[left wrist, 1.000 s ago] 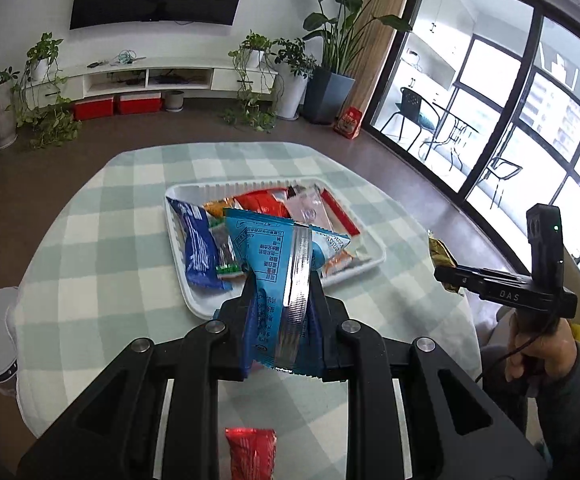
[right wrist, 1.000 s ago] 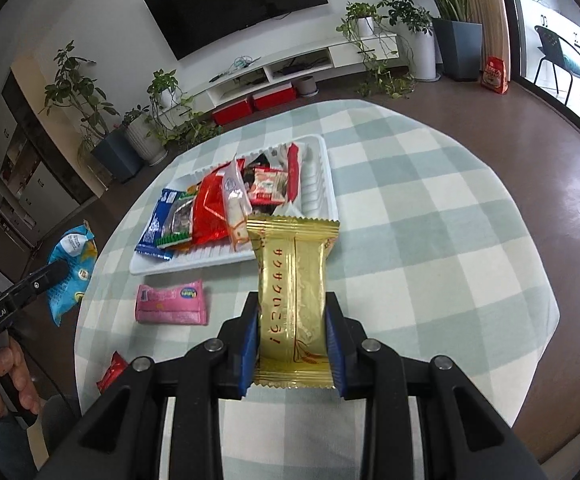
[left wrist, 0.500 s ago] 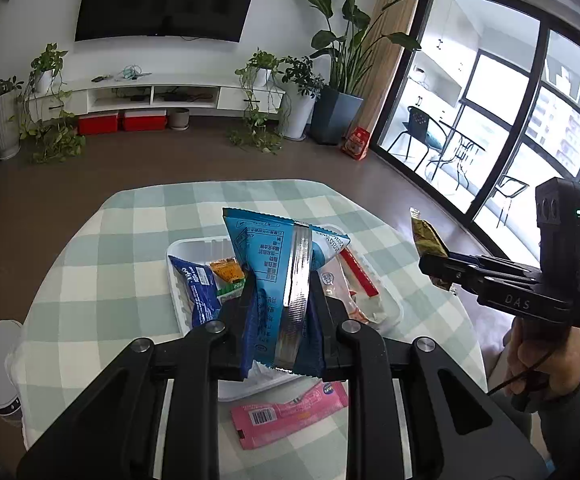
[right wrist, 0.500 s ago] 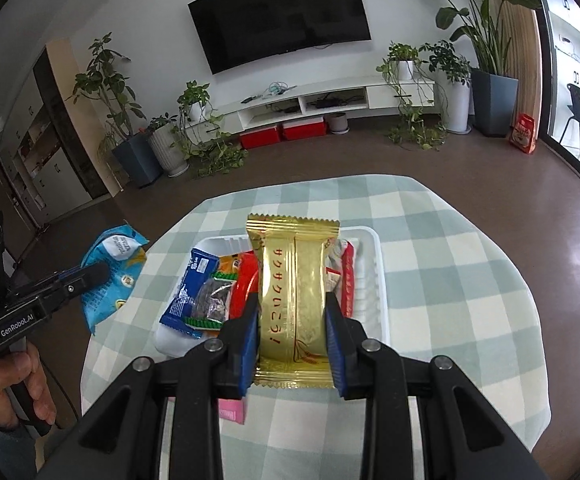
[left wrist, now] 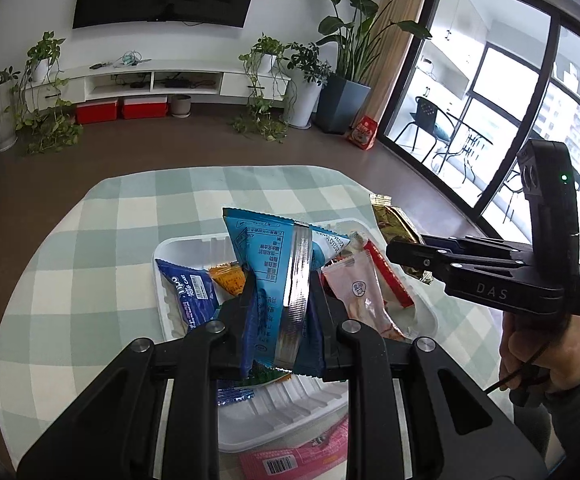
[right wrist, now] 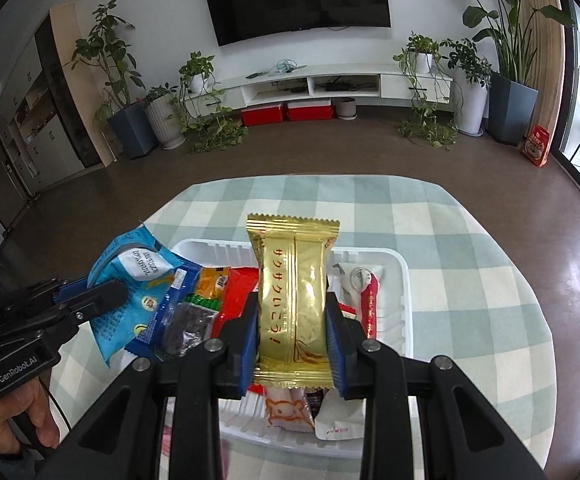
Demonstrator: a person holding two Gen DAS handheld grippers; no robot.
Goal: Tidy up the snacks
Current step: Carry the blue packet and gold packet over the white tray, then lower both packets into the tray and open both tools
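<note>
My left gripper [left wrist: 283, 304] is shut on a light blue snack bag [left wrist: 277, 276] and holds it above the white tray [left wrist: 177, 248]. My right gripper [right wrist: 292, 330] is shut on a gold snack packet [right wrist: 294, 292], also above the tray [right wrist: 404, 280]. The tray holds several snacks: a dark blue packet [left wrist: 187, 292], an orange one [left wrist: 229, 278], a pale pink one [left wrist: 360, 292] and a red stick [left wrist: 388, 276]. The right gripper shows in the left wrist view [left wrist: 402, 246], the left one with its bag in the right wrist view [right wrist: 101, 296].
The round table has a green checked cloth [left wrist: 89, 240]. A pink packet [left wrist: 302, 456] lies on the cloth at the tray's near edge. Behind are a TV stand [right wrist: 330, 84], potted plants [right wrist: 510, 92] and a glass door [left wrist: 490, 120].
Both grippers have moved forward over the tray, each holding its packet, and stand closer together. The pink packet has slid to the bottom of the left view.
</note>
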